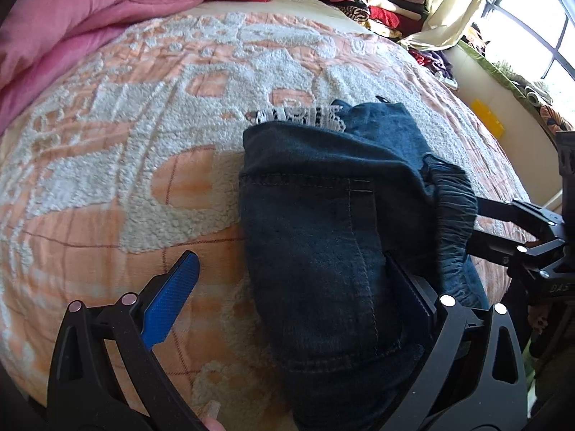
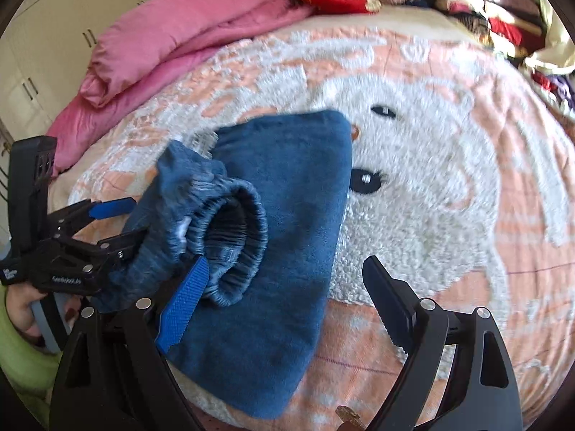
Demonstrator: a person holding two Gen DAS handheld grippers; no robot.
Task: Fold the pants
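Folded dark-blue pants (image 2: 273, 237), waistband bunched, lie between both wide-spread, empty grippers.

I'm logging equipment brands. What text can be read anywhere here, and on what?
"GenRobot.Ai", roughly, blurred: on the left gripper body, right wrist view.
"DAS", cut off at the frame edge: on the right gripper body, left wrist view.
Small white label beside the first: too small to read.

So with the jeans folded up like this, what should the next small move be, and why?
Probably tuck the elastic waistband flat. The jeans lie as a compact fold on the bedspread, but the waistband bunches up in a roll on top. Both the left gripper and right gripper stand open around it.
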